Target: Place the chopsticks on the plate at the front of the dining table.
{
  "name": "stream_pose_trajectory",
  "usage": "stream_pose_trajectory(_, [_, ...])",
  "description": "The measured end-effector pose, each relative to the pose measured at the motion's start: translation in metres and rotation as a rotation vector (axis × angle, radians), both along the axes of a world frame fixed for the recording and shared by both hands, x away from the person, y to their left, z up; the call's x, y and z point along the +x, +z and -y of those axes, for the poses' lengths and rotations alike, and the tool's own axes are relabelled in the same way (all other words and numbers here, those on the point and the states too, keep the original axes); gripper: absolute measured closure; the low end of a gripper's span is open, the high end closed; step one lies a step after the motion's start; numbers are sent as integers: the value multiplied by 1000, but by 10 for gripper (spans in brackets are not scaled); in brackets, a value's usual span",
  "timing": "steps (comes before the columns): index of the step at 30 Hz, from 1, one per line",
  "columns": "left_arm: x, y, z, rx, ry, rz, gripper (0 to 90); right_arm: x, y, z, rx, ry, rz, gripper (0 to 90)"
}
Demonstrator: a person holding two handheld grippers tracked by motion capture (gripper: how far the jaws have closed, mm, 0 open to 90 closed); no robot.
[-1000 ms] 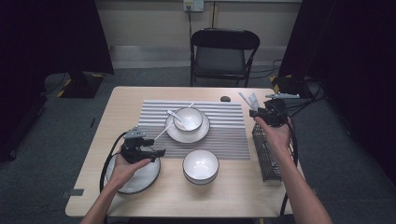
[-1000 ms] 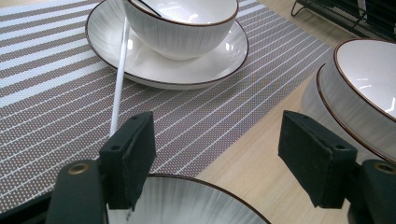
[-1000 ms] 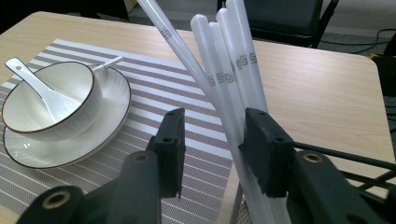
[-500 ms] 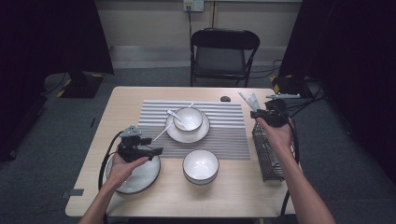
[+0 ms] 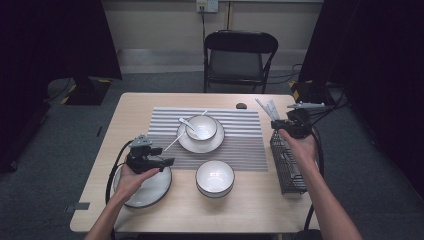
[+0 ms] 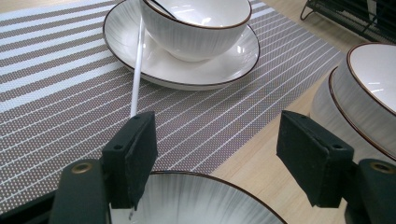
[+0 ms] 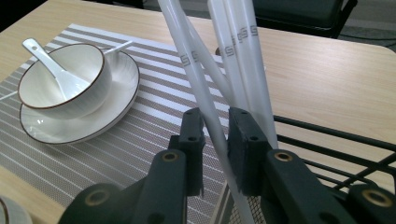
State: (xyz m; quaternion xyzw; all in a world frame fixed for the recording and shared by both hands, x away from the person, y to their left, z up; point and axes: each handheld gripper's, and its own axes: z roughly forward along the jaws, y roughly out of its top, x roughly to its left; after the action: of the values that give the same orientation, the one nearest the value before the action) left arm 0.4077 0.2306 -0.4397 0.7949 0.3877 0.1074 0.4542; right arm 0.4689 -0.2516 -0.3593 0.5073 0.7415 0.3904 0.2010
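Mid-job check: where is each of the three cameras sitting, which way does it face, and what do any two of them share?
High view: above the person's side, facing forward and down on the table; both forearms enter from below.
Left gripper view: rides the left gripper, jaws open over the plate, facing the striped mat.
Right gripper view: rides the right gripper, clamped on a white chopstick at the wire rack.
Both gripper views share the bowl on its saucer.

A light wooden table carries a grey striped placemat. Directly on the wood lie a white round plate, stacked white bowls, a black wire rack and a small dark object.
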Motion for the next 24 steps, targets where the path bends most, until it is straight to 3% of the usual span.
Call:
stream_pose_trajectory(5, [0,0,-2,-7,14,4,289,-5,0,1,-10,34,18,776])
stream_pose_trajectory(11, [1,0,-2,1,13,4,293,-7,-4,0,-58,78,-31,759])
stream_pose_trajectory(16, [1,0,-1,3,17,5,293,-8,-9,-9,-98,78,-55,732])
stream_pose_trajectory(21, [0,0,-3,5,15,10,293,-10,-10,-11,-80,59,-58,694])
stream_pose_trajectory(24, [0,1,-3,3,17,6,293,-15,-8,-14,-101,54,-60,672])
